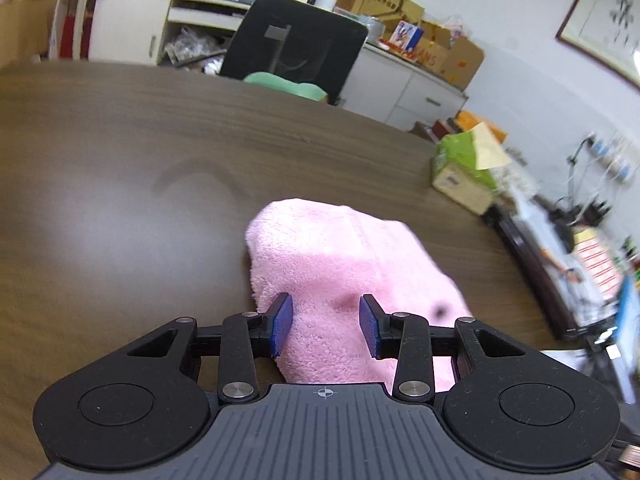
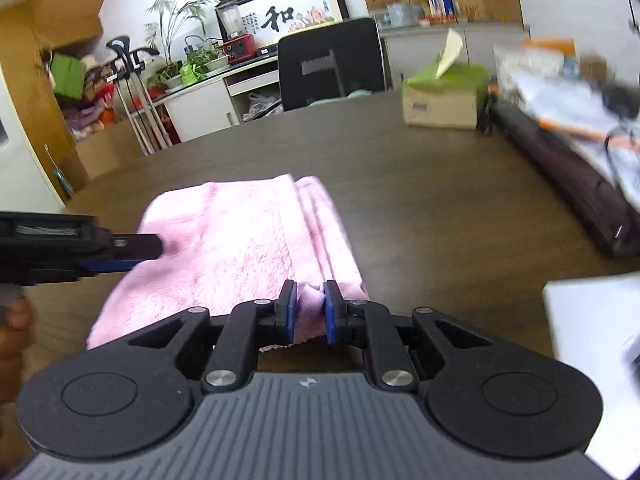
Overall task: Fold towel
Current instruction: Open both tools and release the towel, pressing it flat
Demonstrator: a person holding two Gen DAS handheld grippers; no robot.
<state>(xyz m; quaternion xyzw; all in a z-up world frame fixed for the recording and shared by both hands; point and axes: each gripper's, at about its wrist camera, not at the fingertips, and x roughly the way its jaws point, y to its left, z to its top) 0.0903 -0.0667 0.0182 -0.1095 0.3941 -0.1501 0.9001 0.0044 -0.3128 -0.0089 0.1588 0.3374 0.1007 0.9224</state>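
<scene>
A pink towel (image 1: pixel 340 272) lies folded on the brown table (image 1: pixel 140 168). My left gripper (image 1: pixel 325 326) is open, its blue pads wide apart just above the towel's near part. In the right wrist view the towel (image 2: pixel 240 236) lies flat with a folded edge on its right. My right gripper (image 2: pixel 311 308) is shut on the towel's near right corner, a bit of pink cloth pinched between the pads. The left gripper (image 2: pixel 132 254) shows there at the left, over the towel's left edge.
A green and tan tissue box (image 1: pixel 464 172) stands at the table's right, also in the right wrist view (image 2: pixel 444 96). A black office chair (image 1: pixel 296 44) stands behind the table. A dark desk edge with cluttered papers (image 2: pixel 560 160) runs along the right. A white object (image 2: pixel 596 320) lies near right.
</scene>
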